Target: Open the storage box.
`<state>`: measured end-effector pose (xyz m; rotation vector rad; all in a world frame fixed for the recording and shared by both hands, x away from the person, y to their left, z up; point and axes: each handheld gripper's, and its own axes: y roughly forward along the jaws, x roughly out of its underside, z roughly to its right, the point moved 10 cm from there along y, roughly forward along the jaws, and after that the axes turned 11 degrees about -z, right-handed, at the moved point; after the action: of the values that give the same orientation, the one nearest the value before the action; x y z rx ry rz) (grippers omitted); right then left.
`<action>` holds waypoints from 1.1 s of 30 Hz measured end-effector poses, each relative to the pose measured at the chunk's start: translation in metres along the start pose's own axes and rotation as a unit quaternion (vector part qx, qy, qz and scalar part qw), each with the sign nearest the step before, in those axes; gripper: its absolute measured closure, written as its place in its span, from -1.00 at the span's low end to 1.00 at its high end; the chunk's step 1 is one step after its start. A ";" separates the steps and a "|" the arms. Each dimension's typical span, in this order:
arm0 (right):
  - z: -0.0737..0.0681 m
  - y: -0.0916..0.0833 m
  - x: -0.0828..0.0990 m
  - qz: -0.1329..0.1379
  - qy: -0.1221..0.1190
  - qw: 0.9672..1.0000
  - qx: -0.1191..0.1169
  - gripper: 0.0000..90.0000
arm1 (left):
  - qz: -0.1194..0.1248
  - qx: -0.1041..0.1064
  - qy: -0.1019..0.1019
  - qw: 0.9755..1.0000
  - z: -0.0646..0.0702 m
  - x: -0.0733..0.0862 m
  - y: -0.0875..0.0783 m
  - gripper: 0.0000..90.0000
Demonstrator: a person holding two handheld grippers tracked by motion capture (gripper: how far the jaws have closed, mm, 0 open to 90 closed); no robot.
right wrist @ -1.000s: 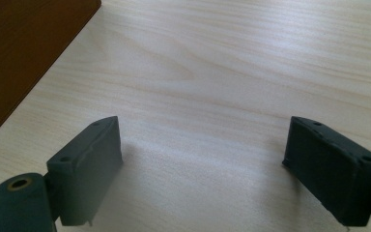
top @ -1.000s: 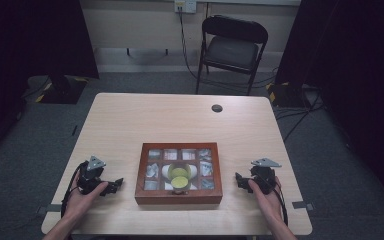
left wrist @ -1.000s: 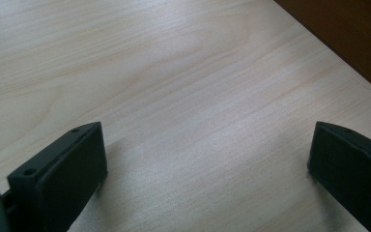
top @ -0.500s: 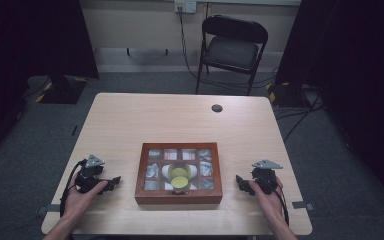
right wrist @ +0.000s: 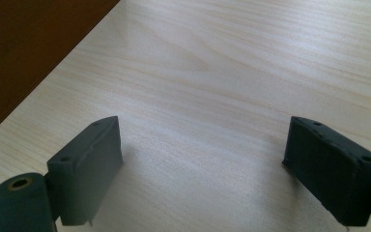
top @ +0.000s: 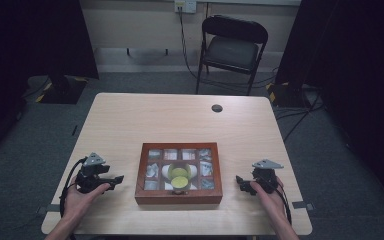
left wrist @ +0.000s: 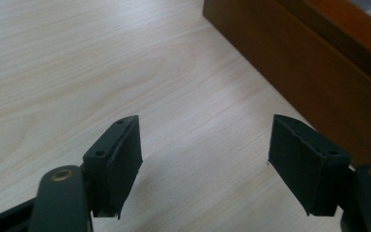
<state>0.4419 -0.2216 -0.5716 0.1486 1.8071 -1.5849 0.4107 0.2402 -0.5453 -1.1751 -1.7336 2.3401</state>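
A brown wooden box (top: 178, 196) with several small compartments sits at the table's near middle. In it lie a yellow-green round piece (top: 179, 174) and small pale items. My left gripper (top: 116, 180) hovers just left of the box, jaws pointing at its side wall (left wrist: 319, 63). In the left gripper view this gripper (left wrist: 205, 130) is open; its jaws have just been closing a little, with nothing between them. My right gripper (top: 240, 182) rests right of the box, aimed toward it. Its jaws (right wrist: 205, 128) stand open over bare wood, the box wall (right wrist: 24, 43) at upper left.
The light wooden table (top: 180, 120) has a small dark disc (top: 217, 108) near its far edge. A black folding chair (top: 232, 47) stands behind the table. Cables trail across the grey floor at the right.
My left gripper has lifted slightly off the table beside the box. The right gripper and the box have stayed where they were.
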 end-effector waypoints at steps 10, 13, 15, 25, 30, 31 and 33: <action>0.000 0.000 0.000 0.000 -0.001 1.000 -0.001 -0.72 | 0.018 0.031 0.020 0.999 0.020 -0.007 -0.011 -0.30; 0.000 0.000 0.000 0.000 -0.004 1.000 -0.003 -0.72 | 0.028 0.037 0.023 0.999 0.025 -0.011 -0.015 -0.32; 0.000 0.000 0.000 0.000 -0.006 1.000 -0.005 -0.72 | 0.031 0.039 0.028 0.998 0.028 -0.013 -0.017 -0.32; 0.000 0.000 0.000 0.000 -0.030 0.999 -0.023 -0.72 | 0.037 0.089 0.026 0.995 0.045 -0.016 -0.022 -0.27; 0.000 0.000 0.000 0.001 -0.037 0.999 -0.028 -0.72 | 0.044 0.106 0.031 0.993 0.052 -0.020 -0.027 -0.20; 0.000 0.000 0.000 0.001 -0.038 0.999 -0.028 -0.72 | 0.045 0.106 0.039 0.993 0.054 -0.021 -0.028 -0.19; 0.000 0.000 0.000 0.001 -0.039 0.999 -0.029 -0.72 | 0.050 0.108 0.042 0.992 0.057 -0.023 -0.029 -0.19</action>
<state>0.4423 -0.2215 -0.5716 0.0618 1.7895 -1.5153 0.3838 0.1950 -0.5025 -1.3287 -1.3848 2.4179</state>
